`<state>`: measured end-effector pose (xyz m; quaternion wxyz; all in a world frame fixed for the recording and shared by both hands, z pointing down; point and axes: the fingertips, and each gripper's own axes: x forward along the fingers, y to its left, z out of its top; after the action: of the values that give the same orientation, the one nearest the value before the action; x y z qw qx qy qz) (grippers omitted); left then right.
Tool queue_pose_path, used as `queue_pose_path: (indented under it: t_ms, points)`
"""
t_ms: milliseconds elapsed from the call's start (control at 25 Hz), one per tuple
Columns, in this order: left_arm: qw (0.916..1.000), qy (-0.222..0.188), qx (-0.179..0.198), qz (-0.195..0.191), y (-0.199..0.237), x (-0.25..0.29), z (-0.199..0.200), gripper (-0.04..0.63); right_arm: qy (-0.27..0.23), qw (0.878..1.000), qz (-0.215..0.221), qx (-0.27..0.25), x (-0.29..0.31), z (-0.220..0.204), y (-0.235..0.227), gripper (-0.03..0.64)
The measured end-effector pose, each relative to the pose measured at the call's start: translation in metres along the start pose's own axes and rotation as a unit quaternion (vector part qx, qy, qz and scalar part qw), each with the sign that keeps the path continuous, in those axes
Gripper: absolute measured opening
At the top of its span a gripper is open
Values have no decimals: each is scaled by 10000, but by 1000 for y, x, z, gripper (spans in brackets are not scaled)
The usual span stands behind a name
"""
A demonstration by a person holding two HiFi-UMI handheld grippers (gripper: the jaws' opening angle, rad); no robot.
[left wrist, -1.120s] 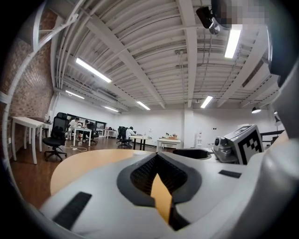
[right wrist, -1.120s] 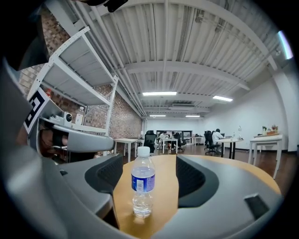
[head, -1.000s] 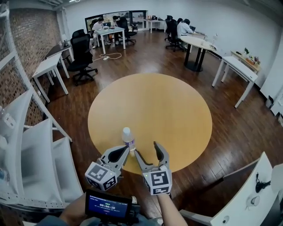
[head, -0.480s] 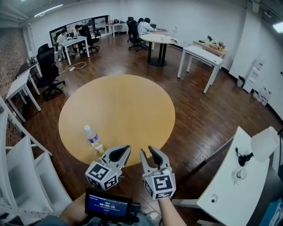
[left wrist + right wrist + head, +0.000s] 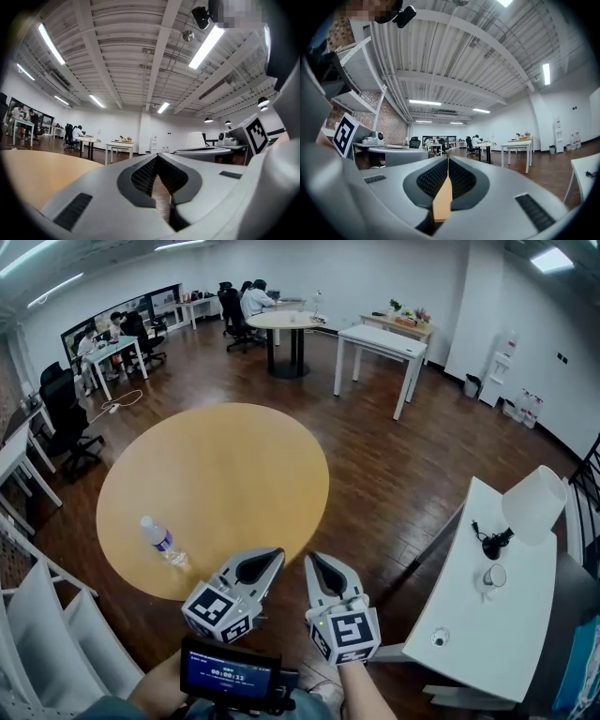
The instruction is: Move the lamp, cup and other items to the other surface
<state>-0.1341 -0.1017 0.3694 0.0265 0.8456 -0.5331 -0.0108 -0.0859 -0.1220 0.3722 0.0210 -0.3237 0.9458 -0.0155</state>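
**A:** You've got both grippers out front over the wooden floor, between the round desk [image 5: 216, 465] and the white desk [image 5: 469, 615]. The left gripper [image 5: 266, 562] has its fingers pressed together with nothing in them. The right gripper [image 5: 317, 565] has just been closing its fingers, and they meet on nothing too.

**B:** So you're carrying nothing. The lamp [image 5: 532, 505] stands at the far end of the white desk. The cup [image 5: 493, 576] is just beside its foot, with a black cable [image 5: 486, 540] between them, as far as I can tell.

**A:** That's your trouble spot. Reach in with the fingers shut like this and you shove the lamp instead of taking it. Open them wide before you get close.

**B:** That broad shade looks top-heavy as well. Pinch it high and I'd expect it to tip, or swing into the cup.

**A:** The cable worries me more. If it's plugged in somewhere you can't see, lifting the lamp drags it across the cup.

**B:** There's a small round thing [image 5: 439, 638] nearer you on the same desk, and I can't tell what it is. Your forearm could sweep it off on the way in.

**A:** Mind the bottle [image 5: 159, 538] near the rim of the round desk too. Set the lamp down close to it and you may knock it to the floor.
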Motion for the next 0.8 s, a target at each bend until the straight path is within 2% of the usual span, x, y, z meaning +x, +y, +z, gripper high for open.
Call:
queue_pose_path:
  t_ms: [160,520,640,800]
  points:
    - [9998,-15,31,-172,-10,10,1,2,-21,9999,-129,-24,-7,1,-11,5]
    - [9997,22,-12,-234,-9,17,-3,2,-27,9998,-167,-87,-5,0,-16,6]
    - [9996,-112,93,-227,0,17,-7,2,-19,9998,-160,-108,-2,1,-13,6]
    - [9996,46,-50,-266,-1,16,-2,2,-19,9997,-173,-159,2,1,-11,6]
